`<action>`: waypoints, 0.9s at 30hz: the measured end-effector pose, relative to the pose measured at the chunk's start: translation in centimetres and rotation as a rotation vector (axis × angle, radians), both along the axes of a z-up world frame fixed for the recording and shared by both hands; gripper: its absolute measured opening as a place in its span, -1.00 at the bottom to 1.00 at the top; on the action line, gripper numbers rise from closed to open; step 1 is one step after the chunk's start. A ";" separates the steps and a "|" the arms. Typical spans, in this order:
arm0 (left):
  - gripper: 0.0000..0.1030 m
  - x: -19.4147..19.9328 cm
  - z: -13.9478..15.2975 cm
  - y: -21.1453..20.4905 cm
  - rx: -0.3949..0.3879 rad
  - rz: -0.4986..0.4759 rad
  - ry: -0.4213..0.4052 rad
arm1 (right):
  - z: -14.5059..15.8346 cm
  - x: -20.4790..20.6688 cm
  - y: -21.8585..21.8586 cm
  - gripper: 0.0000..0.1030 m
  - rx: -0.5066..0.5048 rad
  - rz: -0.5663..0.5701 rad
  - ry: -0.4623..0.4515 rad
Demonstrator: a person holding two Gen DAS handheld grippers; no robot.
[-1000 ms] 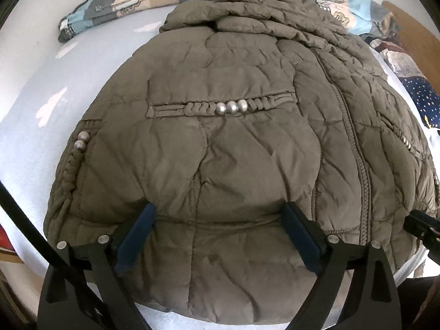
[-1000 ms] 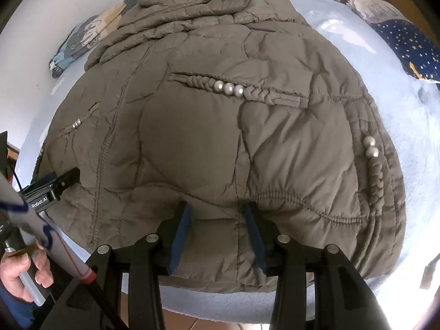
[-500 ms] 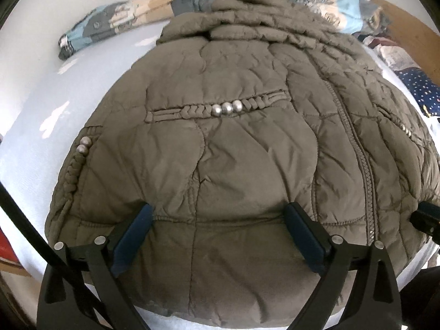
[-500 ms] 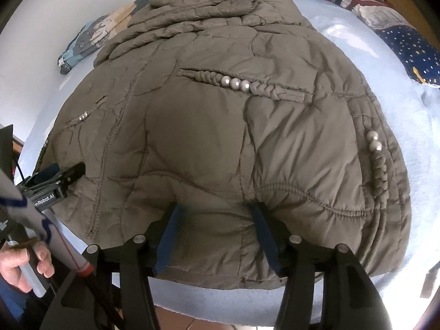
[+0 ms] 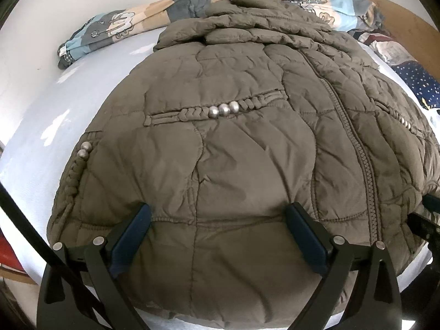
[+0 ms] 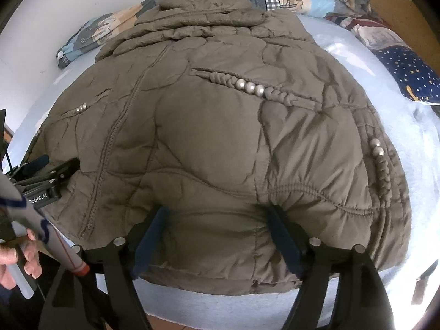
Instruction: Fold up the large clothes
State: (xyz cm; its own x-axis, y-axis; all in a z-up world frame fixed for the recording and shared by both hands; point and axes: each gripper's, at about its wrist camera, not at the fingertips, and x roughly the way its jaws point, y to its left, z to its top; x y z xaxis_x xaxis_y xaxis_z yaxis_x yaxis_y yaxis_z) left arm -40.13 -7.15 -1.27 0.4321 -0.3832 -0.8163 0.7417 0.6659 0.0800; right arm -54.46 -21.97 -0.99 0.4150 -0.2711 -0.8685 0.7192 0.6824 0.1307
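I see the brown jacket (image 5: 233, 165) flat on the bed (image 5: 55, 110). My left gripper (image 5: 217, 236) has its jaws wide over the hem, gripping nothing. My right gripper (image 6: 217, 233) jaws are opening, hem between them

Bright, soft daylight in both views, strongest to the right of the jacket (image 6: 220, 148), bleaching the bed sheet (image 6: 423, 181) almost white there. Sun patches on the sheet left of the jacket in the left wrist view. Shallow shadows in the quilting. Glints on the metal beads (image 5: 223, 109). Heavy fisheye bulge, black corners. Sharp at centre, softer toward the rims. No motion blur.
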 end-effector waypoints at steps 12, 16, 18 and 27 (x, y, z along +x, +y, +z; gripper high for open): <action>0.92 0.0 0.7 0.1 -0.018 -0.036 0.004 | 0.7 -0.6 -0.1 0.72 0.038 0.042 -0.070; 0.92 0.2 2.1 1.5 -0.060 -0.021 -0.025 | 2.4 -2.2 0.1 0.72 0.027 0.050 -0.139; 0.92 0.9 2.9 2.6 -0.093 0.011 -0.017 | 3.5 -3.8 -0.3 0.72 0.012 0.022 -0.190; 0.92 5.2 5.8 9.4 -0.155 0.212 0.013 | 6.1 -13.6 -5.4 0.72 0.035 -0.302 -0.377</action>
State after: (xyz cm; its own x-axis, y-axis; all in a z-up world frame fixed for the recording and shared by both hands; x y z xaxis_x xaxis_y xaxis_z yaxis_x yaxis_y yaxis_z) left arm -34.97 2.25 4.54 0.5057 -0.4058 -0.7613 0.5842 0.8104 -0.0439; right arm -68.04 -27.41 5.11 0.6099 -0.4013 -0.6833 0.7826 0.4405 0.4398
